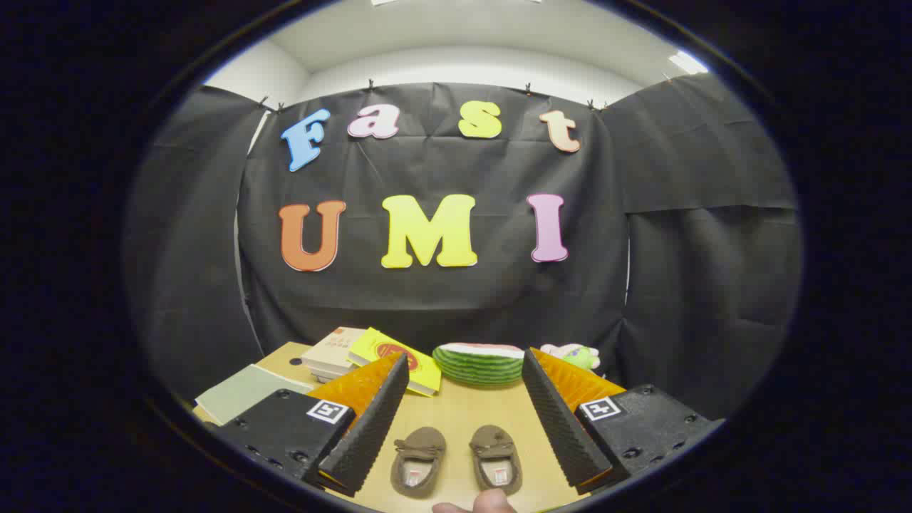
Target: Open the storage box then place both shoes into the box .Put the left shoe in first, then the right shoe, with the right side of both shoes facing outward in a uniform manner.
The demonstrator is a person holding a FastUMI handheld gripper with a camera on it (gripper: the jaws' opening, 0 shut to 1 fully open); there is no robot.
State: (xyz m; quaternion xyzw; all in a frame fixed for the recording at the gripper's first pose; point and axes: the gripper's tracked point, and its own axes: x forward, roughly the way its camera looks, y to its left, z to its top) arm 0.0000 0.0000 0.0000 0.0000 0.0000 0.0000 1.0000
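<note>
gripper point(463, 420): fingers spread wide, holding nothing, likely readied for a grasp | pair of small brown suede moccasin shoes point(456, 459): side by side on light wooden table point(463, 410), between the fingers | storage box: not located

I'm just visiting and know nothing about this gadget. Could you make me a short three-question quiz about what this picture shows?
1. True or false: the gripper is clamped on a shoe.
2. How many shoes lie side by side on the table between the fingers?
3. Which striped thing sits beyond the shoes? A) watermelon slice B) ball C) cup

Key:
1. False; the fingers stand open, touching neither the left shoe nor the right shoe.
2. Two.
3. A, the watermelon slice.
</note>
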